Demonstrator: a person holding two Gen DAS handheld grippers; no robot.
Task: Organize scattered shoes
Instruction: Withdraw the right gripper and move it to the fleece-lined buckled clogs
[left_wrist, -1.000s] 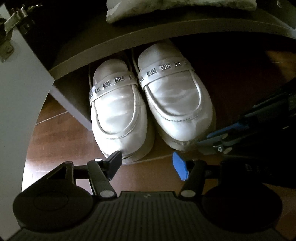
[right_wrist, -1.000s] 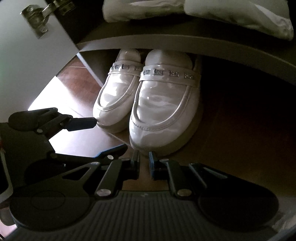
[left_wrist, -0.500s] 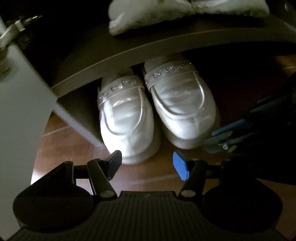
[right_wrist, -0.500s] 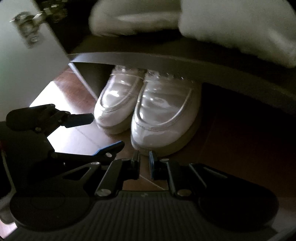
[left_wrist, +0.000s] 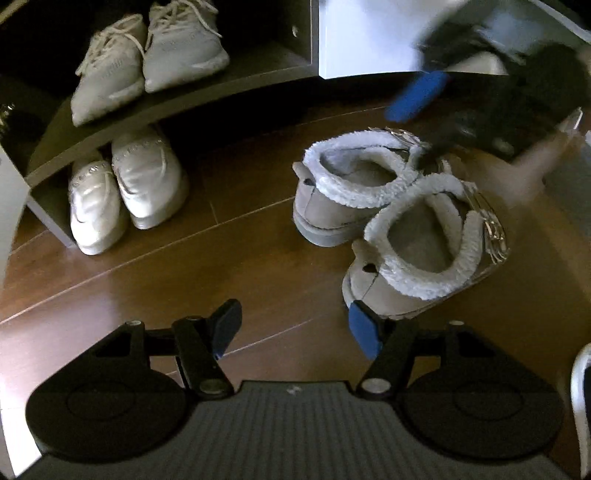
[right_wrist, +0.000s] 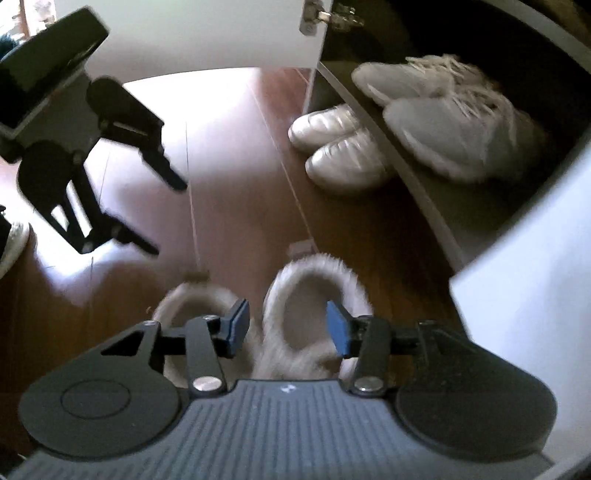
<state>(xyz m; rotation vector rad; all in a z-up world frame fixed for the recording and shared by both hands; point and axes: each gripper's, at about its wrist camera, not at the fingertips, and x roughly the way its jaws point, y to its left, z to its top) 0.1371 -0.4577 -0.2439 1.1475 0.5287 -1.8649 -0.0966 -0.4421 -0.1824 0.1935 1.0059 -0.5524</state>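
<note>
left gripper (left_wrist: 291, 326) backed off loafers (left_wrist: 125, 188), fingers spread, empty | right gripper (right_wrist: 286, 326) now over slippers (right_wrist: 314, 302), fingers parted, previously closed

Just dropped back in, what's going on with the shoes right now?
Two pairs are already put away: white sneakers on the shelf and glossy white loafers on the floor beneath it. A pair of fleece-lined slippers sits loose on the wooden floor. The right gripper hovers open over the slippers, and the left gripper is open and empty near their heels.
</note>
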